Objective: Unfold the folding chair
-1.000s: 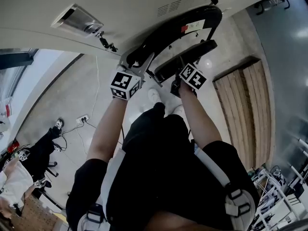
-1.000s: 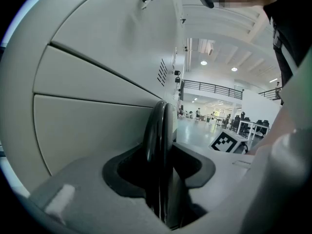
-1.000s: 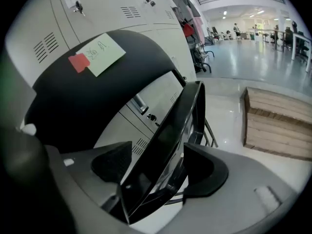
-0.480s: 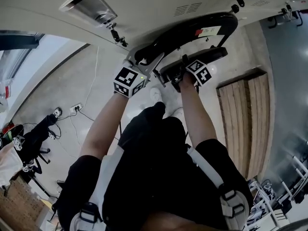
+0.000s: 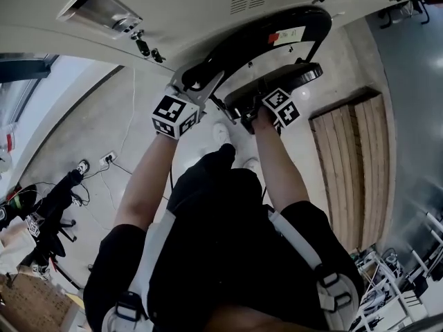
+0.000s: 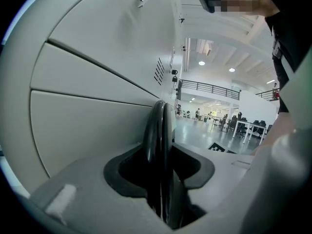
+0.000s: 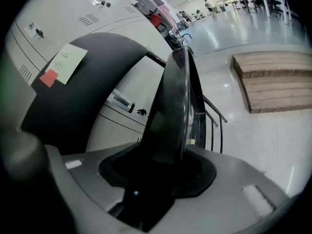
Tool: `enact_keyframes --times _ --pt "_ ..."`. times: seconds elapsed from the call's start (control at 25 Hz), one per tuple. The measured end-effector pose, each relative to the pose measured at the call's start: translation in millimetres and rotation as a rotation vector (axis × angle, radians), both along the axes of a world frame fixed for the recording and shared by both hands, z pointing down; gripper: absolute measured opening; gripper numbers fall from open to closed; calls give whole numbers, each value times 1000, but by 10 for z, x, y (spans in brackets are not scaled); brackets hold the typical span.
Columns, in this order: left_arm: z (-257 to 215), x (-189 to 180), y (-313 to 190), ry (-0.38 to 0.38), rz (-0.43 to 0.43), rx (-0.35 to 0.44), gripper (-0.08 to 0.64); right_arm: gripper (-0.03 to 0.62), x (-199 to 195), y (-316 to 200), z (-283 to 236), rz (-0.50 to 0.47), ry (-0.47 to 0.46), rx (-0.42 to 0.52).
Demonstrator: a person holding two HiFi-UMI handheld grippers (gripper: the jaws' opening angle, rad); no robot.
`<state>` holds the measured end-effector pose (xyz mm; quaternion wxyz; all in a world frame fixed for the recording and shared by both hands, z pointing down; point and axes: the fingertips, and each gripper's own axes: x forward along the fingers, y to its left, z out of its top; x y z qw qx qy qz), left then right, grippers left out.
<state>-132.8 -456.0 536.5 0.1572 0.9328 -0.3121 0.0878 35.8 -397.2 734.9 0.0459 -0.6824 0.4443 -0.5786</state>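
**Left.** Left gripper (image 6: 162, 177): fingers (image 6: 83, 184) just closed further, clamped on the thin black rim of the backrest (image 5: 242, 52) at its left end.

**Centre.** Folding chair (image 5: 308, 25): stands just in front of the grey lockers (image 5: 173, 9), not yet opened out. Shows the arched backrest above and the seat (image 5: 304, 71) close beneath it.

**Right.** Right gripper (image 7: 165, 179): fingers (image 7: 243, 191) likewise just closed further, pinched on the seat's narrow edge and angled downward.

**Hazards.**
- Risks a slip of the right fingers off the smooth, thin seat edge once the seat swings down, since little of it lies inside the grip.
- May also skid on the glossy floor (image 5: 104, 137) if pulled unevenly.
- May knock the lockers behind.

**Concealed.**
- Hides the legs, hinge and feet of the chair behind the person's arms and torso in the head view.
- Loses the exact pad contact in dark shadow in both gripper views.
- Leaves the marks on the sticky notes (image 7: 66, 62) too small to read.
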Motion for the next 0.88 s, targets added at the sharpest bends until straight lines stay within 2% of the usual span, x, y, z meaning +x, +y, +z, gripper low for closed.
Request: enact_keyframes --times 0.32,0.88 --pt "65 34 85 2 -12 -41 152 156 232 555 -18 8 5 23" --pt "243 95 134 5 -33 -45 164 163 568 1368 234 37 -123 106"
